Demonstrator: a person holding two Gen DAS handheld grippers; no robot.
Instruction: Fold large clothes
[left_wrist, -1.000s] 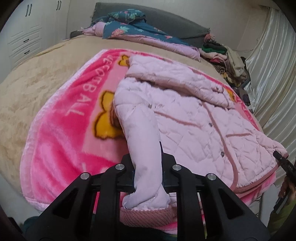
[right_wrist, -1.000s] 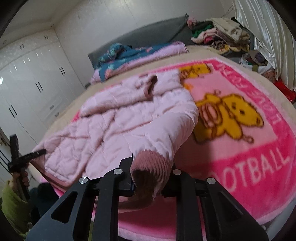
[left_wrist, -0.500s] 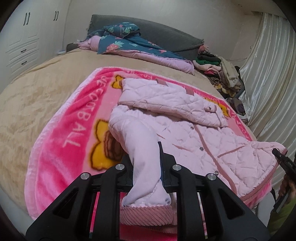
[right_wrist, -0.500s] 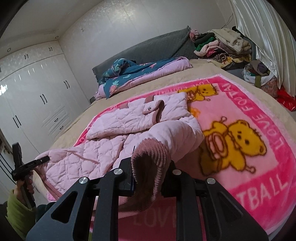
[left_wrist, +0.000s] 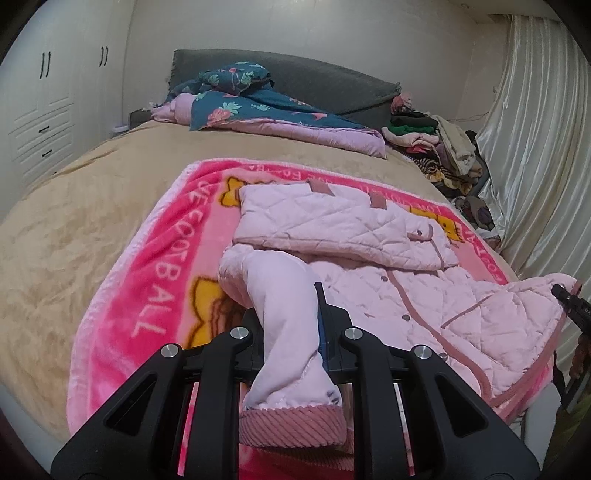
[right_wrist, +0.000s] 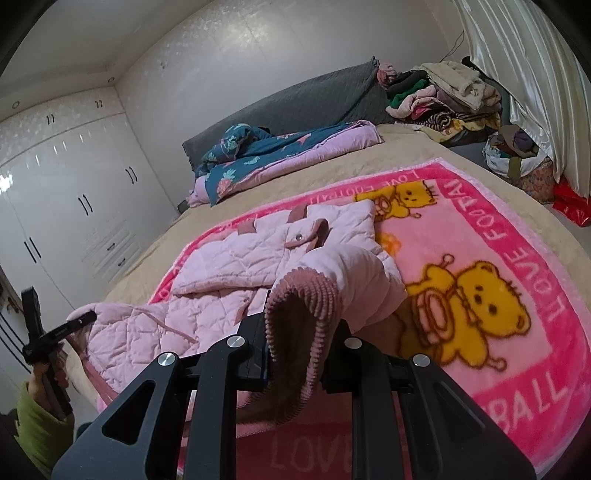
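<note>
A pale pink quilted jacket (left_wrist: 388, 266) lies face-up, hood flat, both ribbed-cuffed sleeves lifted toward its hem.

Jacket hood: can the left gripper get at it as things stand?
Probably not yet: the left gripper is shut on the sleeve. The hood lies uncovered farther up the pink blanket, so after letting go the way looks free.

Right gripper (right_wrist: 295, 343) clamps the pink jacket's (right_wrist: 236, 266) ribbed cuff (right_wrist: 303, 314) above the blanket (right_wrist: 498, 258)
</note>
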